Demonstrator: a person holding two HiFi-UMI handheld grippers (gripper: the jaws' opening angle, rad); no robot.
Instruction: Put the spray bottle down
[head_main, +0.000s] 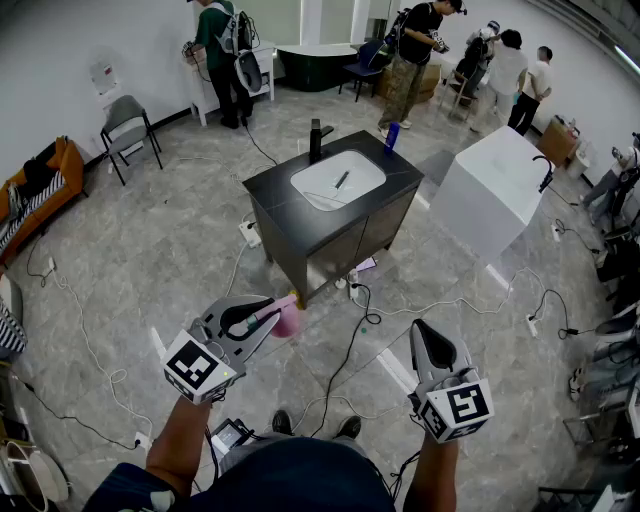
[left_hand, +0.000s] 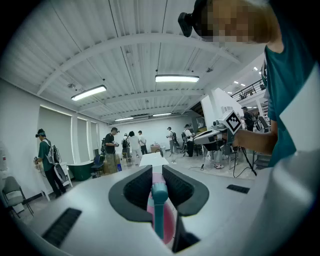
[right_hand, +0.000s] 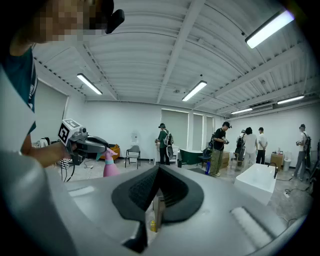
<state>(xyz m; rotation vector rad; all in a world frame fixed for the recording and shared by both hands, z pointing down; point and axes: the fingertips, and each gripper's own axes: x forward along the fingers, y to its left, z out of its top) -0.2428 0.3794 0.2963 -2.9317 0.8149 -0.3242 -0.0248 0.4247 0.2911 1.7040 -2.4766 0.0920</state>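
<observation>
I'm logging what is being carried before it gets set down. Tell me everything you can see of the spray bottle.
The spray bottle is pink, plastic by the look, with a teal spray head and a body that narrows toward the top. The left gripper holds it, jaws shut on its upper part, with the pink body sticking out past them. It sits roughly upright in the air above the floor and touches nothing else. Any label or liquid level cannot be made out.

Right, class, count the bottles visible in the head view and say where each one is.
2. A pink spray bottle is held in the left gripper; a blue bottle stands on the black vanity. Others may be hidden.
</observation>
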